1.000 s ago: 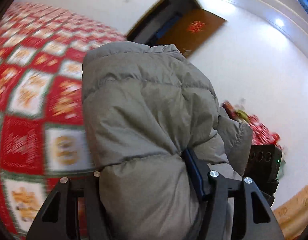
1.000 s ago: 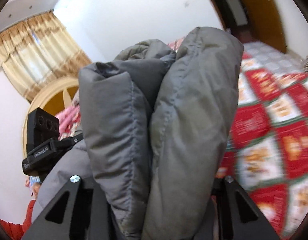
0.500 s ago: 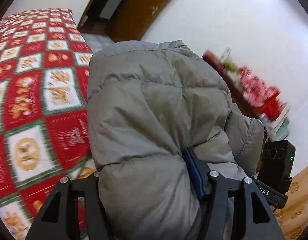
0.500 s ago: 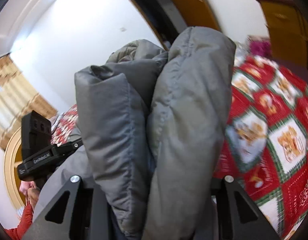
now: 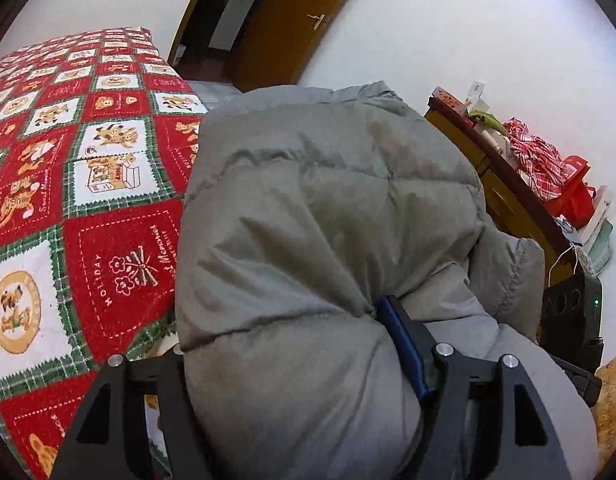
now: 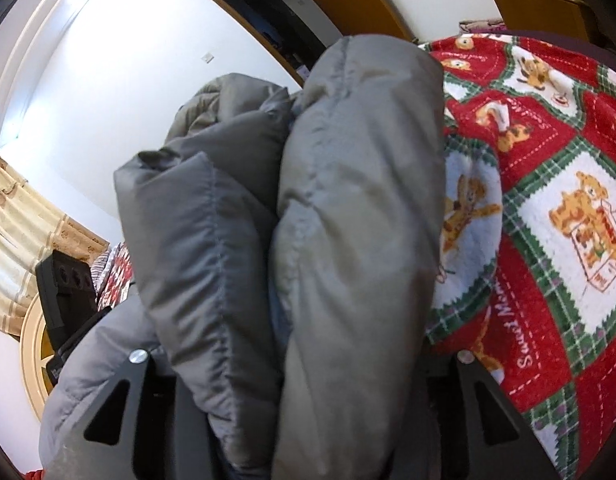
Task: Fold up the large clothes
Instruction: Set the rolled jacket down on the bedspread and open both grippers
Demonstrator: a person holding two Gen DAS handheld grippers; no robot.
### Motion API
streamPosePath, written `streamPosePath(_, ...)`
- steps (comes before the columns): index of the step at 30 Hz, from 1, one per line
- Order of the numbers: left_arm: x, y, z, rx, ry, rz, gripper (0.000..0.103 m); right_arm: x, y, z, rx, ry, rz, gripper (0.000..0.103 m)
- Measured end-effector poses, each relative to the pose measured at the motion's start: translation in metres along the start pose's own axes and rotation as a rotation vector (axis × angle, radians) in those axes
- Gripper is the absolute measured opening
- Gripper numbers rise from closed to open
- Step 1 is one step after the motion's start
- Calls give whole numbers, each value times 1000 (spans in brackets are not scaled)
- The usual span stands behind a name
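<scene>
— Fingers of the left gripper clamped on a thick bundle of the grey down jacket; only the blue-padded right finger showing, the other buried under fabric.

— Same for the right gripper?

— Pinching two puffy folds, both fingertips hidden in padding. Held closed on it, probably; hard to confirm from this angle.

— Jacket's place?

— Lifted between both grippers, above the red checked blanket on the bed, blanket lying left in one view, right in the other.

— Risks?

— Slippery shell sliding out of one grip, dropping a fold. Trapped air springing layers apart on release. Uneven lowering, leaving the stack skewed or hanging off the near edge.
</scene>
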State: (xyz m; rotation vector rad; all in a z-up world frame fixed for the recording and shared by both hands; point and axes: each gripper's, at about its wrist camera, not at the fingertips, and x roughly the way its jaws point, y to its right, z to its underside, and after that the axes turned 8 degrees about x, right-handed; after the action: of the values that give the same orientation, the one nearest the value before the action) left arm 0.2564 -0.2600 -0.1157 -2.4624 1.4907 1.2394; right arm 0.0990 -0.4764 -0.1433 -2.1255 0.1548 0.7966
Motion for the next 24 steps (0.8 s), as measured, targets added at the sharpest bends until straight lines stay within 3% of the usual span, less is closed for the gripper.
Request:
streamPosePath(1,2,1,-2,0,-10,-6,72,-2,0,1,-2,2,1,44)
streamPosePath(3,0,0,-7,-21,-39,-48,86,-11,2,7,-13,11,11,53)
streamPosePath(4,-6,-5,-10,-50,-49,-62,88,-15,0,9,-19,17,21,60)
streamPosePath(5,-18,-13,-8,-93,-56,-42,89,-18,-1,12,-19,13,31,74)
streamPosePath(7,-45,-30,-2,-183,-78,-11,89,-36,-6,15,-12,31,88,89)
streamPosePath(9,-79,-45,5,-233,-33,-15,95,-66,-8,20,-27,95,67,90)
streamPosePath(12,-123,-56,17,-230,52,-105,98,-115,-11,32,-11,198,75,91)
streamPosePath(15,-136,-58,28,-183,33,-207,99,-154,-19,50,32,276,102,92)
streamPosePath(18,-141,-48,48,-163,27,-277,99,-173,-38,71,15,305,197,92)
streamPosePath(20,-144,-26,61,-129,33,-304,98,-183,-55,87,-20,324,273,92)
streamPosePath(24,-146,51,72,90,53,-333,99,-199,-89,111,-84,416,400,92)
